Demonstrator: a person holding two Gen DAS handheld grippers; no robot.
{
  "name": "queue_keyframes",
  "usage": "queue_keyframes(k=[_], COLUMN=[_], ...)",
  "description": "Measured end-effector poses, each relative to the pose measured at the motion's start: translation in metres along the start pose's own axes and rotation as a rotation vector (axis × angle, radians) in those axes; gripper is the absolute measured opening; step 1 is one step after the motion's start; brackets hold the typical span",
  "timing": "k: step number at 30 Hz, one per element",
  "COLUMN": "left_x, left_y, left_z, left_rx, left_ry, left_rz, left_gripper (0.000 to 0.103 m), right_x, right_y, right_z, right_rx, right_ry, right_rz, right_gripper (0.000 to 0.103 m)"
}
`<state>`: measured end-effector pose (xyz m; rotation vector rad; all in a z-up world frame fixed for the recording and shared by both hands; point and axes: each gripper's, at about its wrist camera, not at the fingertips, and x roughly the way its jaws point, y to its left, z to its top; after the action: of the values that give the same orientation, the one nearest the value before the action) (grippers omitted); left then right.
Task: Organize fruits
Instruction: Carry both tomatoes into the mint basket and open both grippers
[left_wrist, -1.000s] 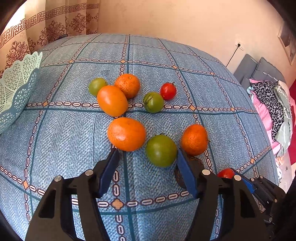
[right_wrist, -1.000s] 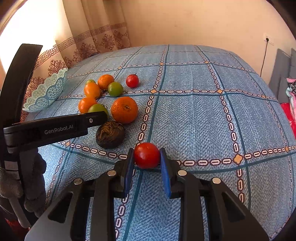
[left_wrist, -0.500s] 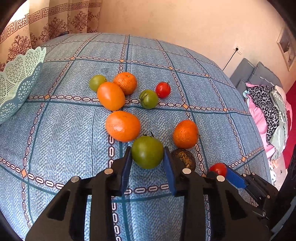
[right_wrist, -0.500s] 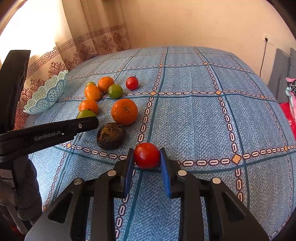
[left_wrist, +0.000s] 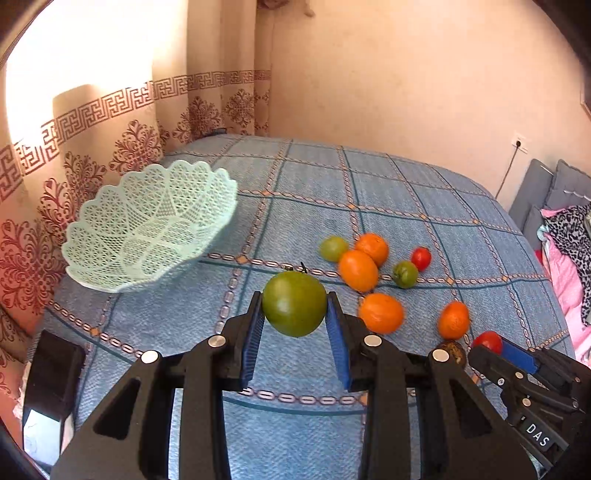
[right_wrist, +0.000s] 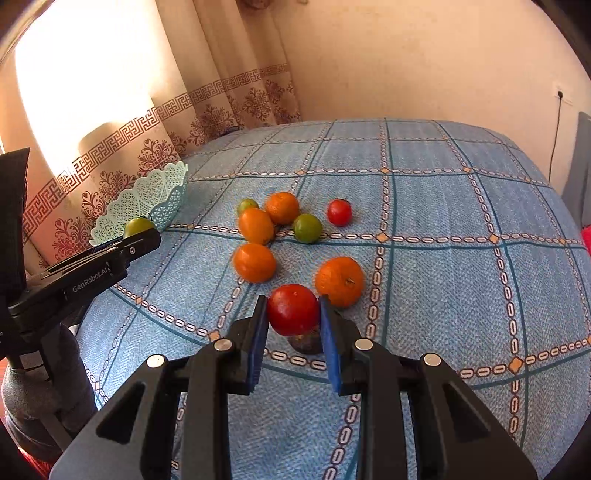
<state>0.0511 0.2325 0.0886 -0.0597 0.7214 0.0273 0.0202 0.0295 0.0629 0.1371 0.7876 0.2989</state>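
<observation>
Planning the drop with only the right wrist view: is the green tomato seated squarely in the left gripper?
Observer: Yes. The green tomato sits centred between both fingers of the left gripper.
Operator: Anything in the basket?
Observer: No. The left wrist view looks into the basket and shows only bare mesh.
Operator: Is the tomato over it?
Observer: No, the basket lies ahead and to the left.

sunlit patterned curtains (left_wrist: 122, 122) hang left of a bare peach wall (left_wrist: 406, 74); a wall socket (left_wrist: 519, 143) with cable sits above grey cushions (left_wrist: 546, 192).
</observation>
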Motion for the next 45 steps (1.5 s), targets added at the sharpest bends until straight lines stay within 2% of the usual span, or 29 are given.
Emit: queue_keyframes(k=[6,13,19,26,27,28,29,30,31,34,40,45], left_x=[0.0,0.015,0.04,0.052,0.053,0.053,0.055,0.054,0.051,0.048,0.048,0.037], left_y=[0.065,0.118,0.145,0.152,0.154,0.155,0.157,0.158,0.158,0.156,0.155,0.146], left_z=[0.013,0.023,0.027,0.032,0.032,0.032,0.034,0.034,0.034,0.035,0.037,0.036], left_rx=[-0.08,-0.128,-0.174,-0.183,-0.19,-0.196,-0.203,-0.21,-0.208,-0.196,-0.196,-0.186], left_ry=[-0.034,-0.037,0.004,0.013,0.012,0.01,0.005,-0.007,-0.031,-0.05,-0.052,-0.079], left_rz=[0.118,0.227,0.246,0.252,0.245,0.237,0.232,0.239,0.24,0.269,0.263,0.262], left_gripper=[0.034,0.035,0.035,0.036,0.038,0.049,0.068,0.077,0.081,0.083,0.083,0.092], right_x=[0.018,0.054,0.093,0.124,0.127,0.128,0.128,0.127,0.127,0.126,0.119,0.11], right_y=[0.058,0.128,0.159,0.177,0.179,0.179,0.179,0.178,0.178,0.174,0.163,0.153], right_z=[0.036,0.082,0.105,0.113,0.114,0.115,0.115,0.116,0.116,0.117,0.114,0.112], right_rx=[-0.099,-0.164,-0.178,-0.182,-0.181,-0.178,-0.173,-0.169,-0.165,-0.148,-0.12,-0.103], right_ry=[-0.009,-0.035,-0.014,0.021,0.022,0.02,0.011,0.001,-0.006,-0.011,-0.026,-0.04], right_rz=[0.072,0.148,0.215,0.234,0.237,0.236,0.235,0.231,0.227,0.225,0.204,0.186], right_gripper=[0.027,0.027,0.027,0.028,0.031,0.042,0.047,0.055,0.055,0.055,0.055,0.055])
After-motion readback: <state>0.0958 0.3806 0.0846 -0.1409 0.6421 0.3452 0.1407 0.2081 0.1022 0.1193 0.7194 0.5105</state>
